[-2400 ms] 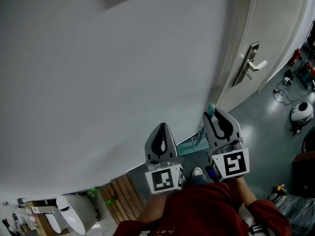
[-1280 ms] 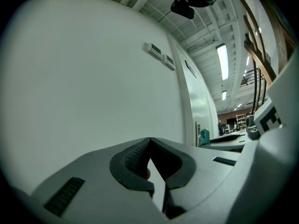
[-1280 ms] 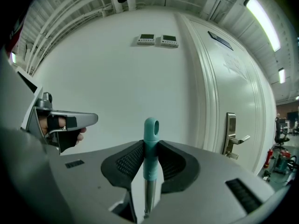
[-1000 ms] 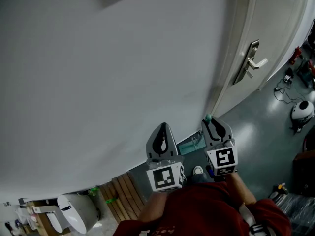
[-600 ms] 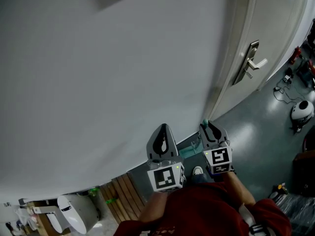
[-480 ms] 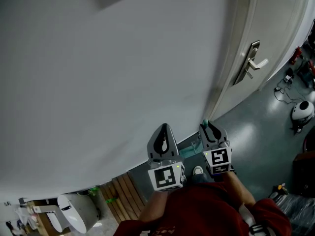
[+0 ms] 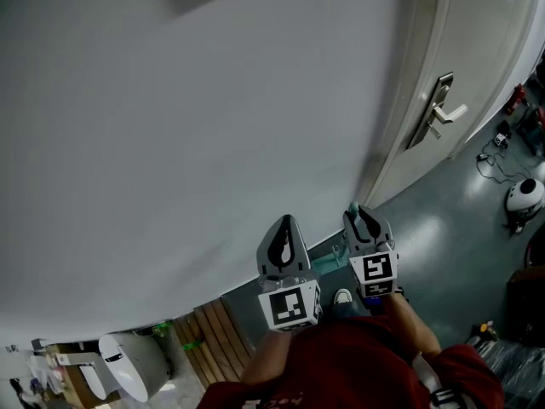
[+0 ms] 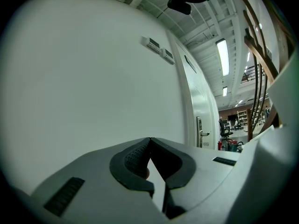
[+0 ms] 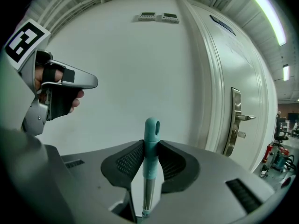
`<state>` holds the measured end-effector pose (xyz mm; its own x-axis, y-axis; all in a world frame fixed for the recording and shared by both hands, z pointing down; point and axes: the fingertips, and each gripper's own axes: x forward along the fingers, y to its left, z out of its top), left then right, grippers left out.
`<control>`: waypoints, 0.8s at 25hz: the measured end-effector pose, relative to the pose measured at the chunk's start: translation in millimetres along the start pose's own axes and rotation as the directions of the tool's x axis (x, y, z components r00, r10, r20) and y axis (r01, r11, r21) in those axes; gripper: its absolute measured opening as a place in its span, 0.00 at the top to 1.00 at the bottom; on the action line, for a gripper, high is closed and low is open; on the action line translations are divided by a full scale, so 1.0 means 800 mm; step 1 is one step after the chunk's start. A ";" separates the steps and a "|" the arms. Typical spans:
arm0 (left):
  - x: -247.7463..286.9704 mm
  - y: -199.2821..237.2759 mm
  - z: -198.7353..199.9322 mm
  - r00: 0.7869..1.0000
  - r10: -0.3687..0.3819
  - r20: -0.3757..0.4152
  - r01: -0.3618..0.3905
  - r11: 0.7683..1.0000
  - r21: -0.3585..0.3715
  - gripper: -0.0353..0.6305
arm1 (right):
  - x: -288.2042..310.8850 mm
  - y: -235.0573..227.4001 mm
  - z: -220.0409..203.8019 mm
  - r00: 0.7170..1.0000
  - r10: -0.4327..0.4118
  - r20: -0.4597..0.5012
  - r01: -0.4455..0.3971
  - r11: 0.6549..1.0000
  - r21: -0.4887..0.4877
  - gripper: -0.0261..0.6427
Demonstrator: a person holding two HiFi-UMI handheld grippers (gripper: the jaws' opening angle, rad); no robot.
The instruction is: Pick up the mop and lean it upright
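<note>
I read the right gripper [image 9: 150, 143] jaws as partly closed, with both pads [image 9: 131, 160] pressing on the mop handle [image 9: 151, 127] at its teal end cap. The cap tip stands above the pads, and the metal shaft runs down between the jaws. The handle stands upright, near the white wall [image 7: 170, 143] and left of the door [image 7: 477, 49]. The right gripper points slightly downward toward the wall.

The left gripper [image 8: 149, 141] jaws meet at the tips, with nothing between them. It points level at the wall, beside the right gripper and apart from the mop.
</note>
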<state>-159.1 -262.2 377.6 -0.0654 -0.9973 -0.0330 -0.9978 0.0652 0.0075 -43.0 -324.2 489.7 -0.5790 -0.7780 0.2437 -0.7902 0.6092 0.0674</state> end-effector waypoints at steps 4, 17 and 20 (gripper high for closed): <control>-0.001 0.001 -0.004 1.000 0.004 -0.005 -0.004 1.000 0.004 0.93 | 0.023 -0.001 0.003 1.000 0.005 0.005 -0.005 1.000 -0.006 0.80; -0.005 0.003 -0.001 1.000 0.019 0.000 -0.019 1.000 0.019 0.93 | 0.102 -0.003 0.010 1.000 -0.003 0.003 0.004 1.000 -0.019 0.80; -0.007 0.007 -0.002 1.000 0.022 -0.003 -0.022 1.000 0.019 0.93 | 0.113 -0.004 0.014 1.000 -0.003 0.013 0.004 1.000 -0.011 0.80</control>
<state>-164.0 -256.6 379.1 -0.0876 -0.9957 -0.0298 -0.9961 0.0879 -0.0111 -94.9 -398.2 500.7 -0.5788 -0.7821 0.2309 -0.7901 0.6079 0.0785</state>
